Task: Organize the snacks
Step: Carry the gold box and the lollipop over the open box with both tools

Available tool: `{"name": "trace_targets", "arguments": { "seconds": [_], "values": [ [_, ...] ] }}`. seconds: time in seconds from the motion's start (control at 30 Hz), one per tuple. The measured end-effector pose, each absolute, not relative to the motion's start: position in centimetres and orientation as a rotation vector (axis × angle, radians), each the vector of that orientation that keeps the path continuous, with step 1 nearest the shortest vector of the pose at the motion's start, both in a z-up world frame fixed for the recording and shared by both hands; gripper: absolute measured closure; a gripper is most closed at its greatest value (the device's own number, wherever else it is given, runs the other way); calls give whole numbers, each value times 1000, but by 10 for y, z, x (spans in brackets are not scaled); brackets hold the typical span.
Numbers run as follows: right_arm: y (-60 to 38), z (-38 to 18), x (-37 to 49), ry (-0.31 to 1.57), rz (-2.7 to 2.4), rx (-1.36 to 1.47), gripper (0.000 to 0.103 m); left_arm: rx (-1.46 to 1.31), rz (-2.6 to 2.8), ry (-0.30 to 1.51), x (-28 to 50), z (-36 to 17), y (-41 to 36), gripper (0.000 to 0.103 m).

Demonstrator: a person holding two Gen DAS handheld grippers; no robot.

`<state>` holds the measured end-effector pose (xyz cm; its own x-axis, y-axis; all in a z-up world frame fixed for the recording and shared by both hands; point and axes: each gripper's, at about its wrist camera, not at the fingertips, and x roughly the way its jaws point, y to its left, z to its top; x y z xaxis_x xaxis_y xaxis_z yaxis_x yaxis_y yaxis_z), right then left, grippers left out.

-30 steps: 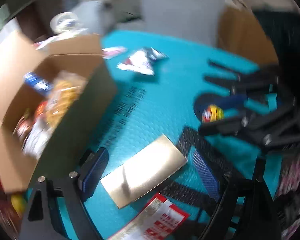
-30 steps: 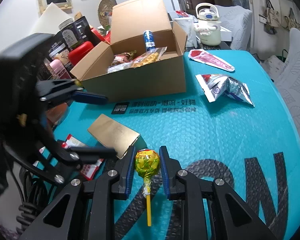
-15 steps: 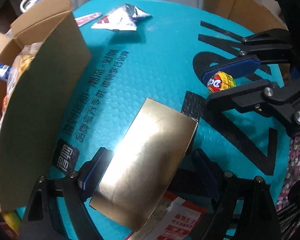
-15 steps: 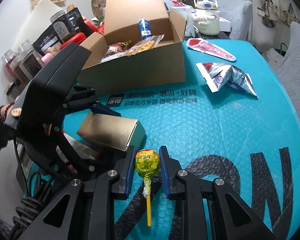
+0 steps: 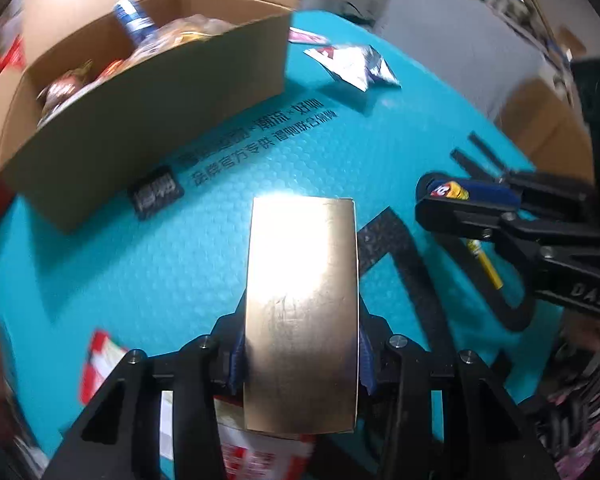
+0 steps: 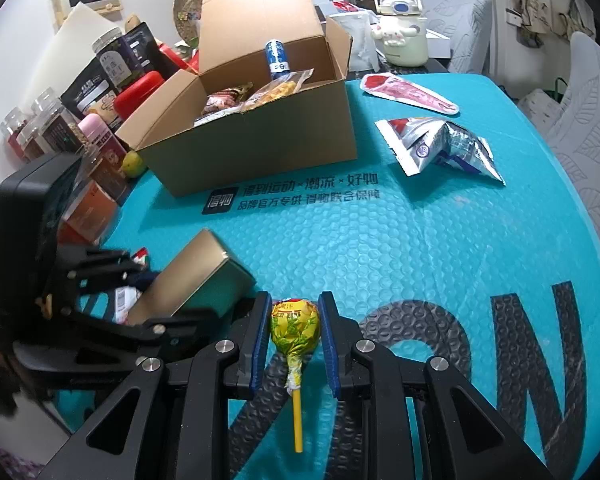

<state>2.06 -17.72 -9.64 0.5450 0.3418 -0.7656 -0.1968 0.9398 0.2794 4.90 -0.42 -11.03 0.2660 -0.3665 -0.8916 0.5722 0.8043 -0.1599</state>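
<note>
A flat gold box (image 5: 300,300) lies lengthwise between the blue pads of my left gripper (image 5: 302,360). The jaws are closing, and both pads touch the box's long sides. In the right wrist view the gold box (image 6: 196,280) is tilted, its far end raised off the teal mat (image 6: 420,240). My right gripper (image 6: 294,320) is shut on a yellow-wrapped lollipop (image 6: 294,326), stick pointing back toward the camera. The same lollipop (image 5: 446,191) shows at the right of the left wrist view. An open cardboard box (image 6: 260,148) holding several snacks stands beyond both grippers.
A silver snack packet (image 6: 440,148) and a red pouch (image 6: 408,92) lie on the mat to the right of the cardboard box. A red-and-white packet (image 5: 100,360) lies beside the left gripper. Jars and bags (image 6: 52,132) crowd the left edge; a kettle (image 6: 400,28) stands behind.
My left gripper rolled into line with the gold box and its jaws closed onto the box's sides, tilting it up. The right gripper kept still with the lollipop.
</note>
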Motion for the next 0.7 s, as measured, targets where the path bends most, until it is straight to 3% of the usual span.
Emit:
{"name": "trace_targets", "arguments": {
  "seconds": [0.7],
  "values": [
    [-154,-38,34,782,397,93,79,-20,-471,855,32,-35,32,60]
  ]
}}
